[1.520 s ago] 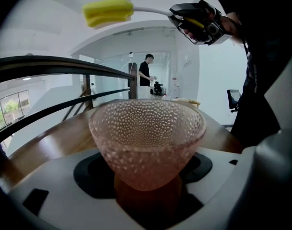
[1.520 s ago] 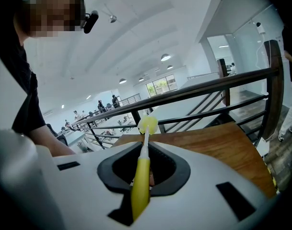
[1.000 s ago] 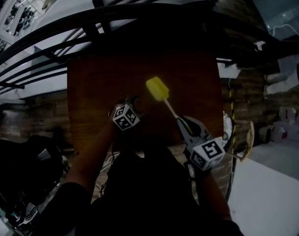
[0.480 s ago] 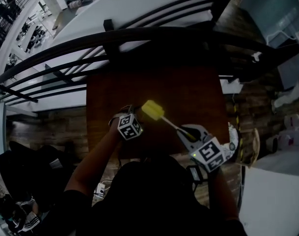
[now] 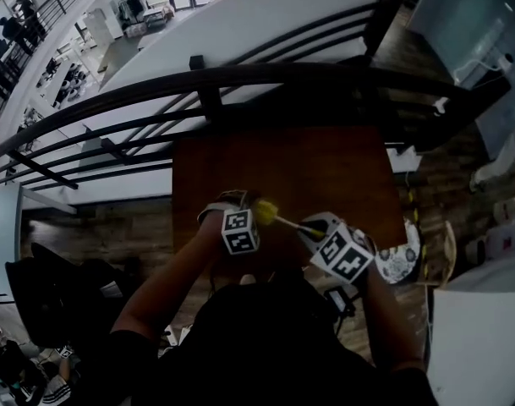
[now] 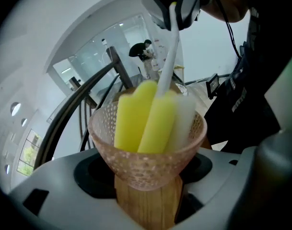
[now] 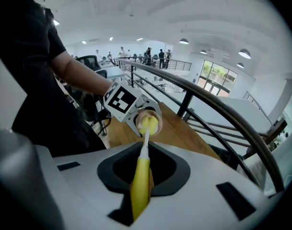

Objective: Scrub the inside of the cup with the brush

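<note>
Open-plan office mezzanine: curved railing (image 5: 282,76), ceiling lights (image 7: 184,41).

Brown wooden table (image 5: 325,172) — curved black railing (image 5: 265,74) behind it.

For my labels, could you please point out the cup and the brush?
cup (image 6: 148,166), left gripper view, pink textured wall.
brush (image 6: 135,115), left gripper view, yellow sponge head.

- cup (image 6: 150,164): translucent pink bowl, pebbled all over (glass or plastic, cannot tell), on a wood-grained base.
- brush (image 6: 136,121): matt yellow foam head, smooth white plastic shaft.
- table (image 5: 308,167): dull brown wood.
</note>
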`<state>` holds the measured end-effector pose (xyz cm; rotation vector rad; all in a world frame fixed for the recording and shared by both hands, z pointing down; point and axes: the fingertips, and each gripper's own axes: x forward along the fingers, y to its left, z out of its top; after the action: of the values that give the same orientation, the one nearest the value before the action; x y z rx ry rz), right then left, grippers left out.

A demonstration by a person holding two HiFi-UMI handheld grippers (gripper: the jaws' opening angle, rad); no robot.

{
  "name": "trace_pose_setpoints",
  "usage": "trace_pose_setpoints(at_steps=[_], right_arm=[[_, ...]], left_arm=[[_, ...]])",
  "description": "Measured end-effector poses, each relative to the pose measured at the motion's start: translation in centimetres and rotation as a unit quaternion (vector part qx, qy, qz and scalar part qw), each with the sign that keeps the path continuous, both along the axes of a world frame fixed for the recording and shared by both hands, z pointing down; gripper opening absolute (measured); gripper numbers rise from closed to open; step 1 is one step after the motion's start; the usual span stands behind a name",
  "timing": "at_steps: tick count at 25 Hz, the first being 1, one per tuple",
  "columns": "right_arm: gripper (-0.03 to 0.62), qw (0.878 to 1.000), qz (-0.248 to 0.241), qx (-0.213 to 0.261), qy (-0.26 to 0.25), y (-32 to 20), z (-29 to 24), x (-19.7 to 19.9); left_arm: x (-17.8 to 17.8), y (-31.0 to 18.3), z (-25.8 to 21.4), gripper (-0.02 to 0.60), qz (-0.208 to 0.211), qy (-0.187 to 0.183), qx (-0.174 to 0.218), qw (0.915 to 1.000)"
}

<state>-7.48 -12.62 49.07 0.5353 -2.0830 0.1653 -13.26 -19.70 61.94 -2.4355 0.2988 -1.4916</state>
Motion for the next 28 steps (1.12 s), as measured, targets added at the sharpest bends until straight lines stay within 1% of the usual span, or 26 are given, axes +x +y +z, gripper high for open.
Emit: trace_pose_setpoints(at_steps=[2,4,6,8,12,15,19,24,28], right_arm=[[0.044,1.000,-0.016,0.003,0.023,0.2,0.4,-1.4],[0.044,0.999,-0.022,0.006,0.030,0.4,0.4,-2.5],[0.044,0.999,-0.023,0.006,0.024,0.8,0.0,-3.1],[0.043,1.000,-0.022,0.000,0.014,1.2,-0.2,-3.3],[0.043,1.000,-0.026,-0.012,0.003,2.0,-0.8,-2.6],[0.043,0.999,-0.030,-0.019,-0.004,2.3,-1.5,-0.7],[0.043,0.999,-0.041,-0.022,-0.013,2.1,-2.6,3.0],[0.043,0.997,-0.067,-0.021,-0.010,2.1,-2.3,9.3],[0.044,0.997,-0.079,-0.023,-0.008,2.5,-3.3,11.1]], left_arm=[[-0.2,0.9,-0.6,0.356,0.015,-0.016,0.011,0.9997],[-0.7,1.5,-0.7,0.356,0.026,-0.040,0.023,0.9986],[-1.2,2.0,-0.7,0.356,0.035,-0.055,0.028,0.9975],[-1.4,2.3,-0.6,0.356,0.039,-0.060,0.024,0.9972],[-0.9,2.9,-0.1,0.356,0.047,-0.073,0.018,0.9960],[0.3,3.2,0.0,0.356,0.043,-0.078,0.002,0.9960],[2.3,2.4,0.3,0.356,0.030,-0.084,-0.010,0.9959],[6.4,1.7,1.9,0.356,0.019,-0.096,-0.016,0.9951],[7.8,2.2,0.5,0.356,0.008,-0.099,-0.021,0.9948]])
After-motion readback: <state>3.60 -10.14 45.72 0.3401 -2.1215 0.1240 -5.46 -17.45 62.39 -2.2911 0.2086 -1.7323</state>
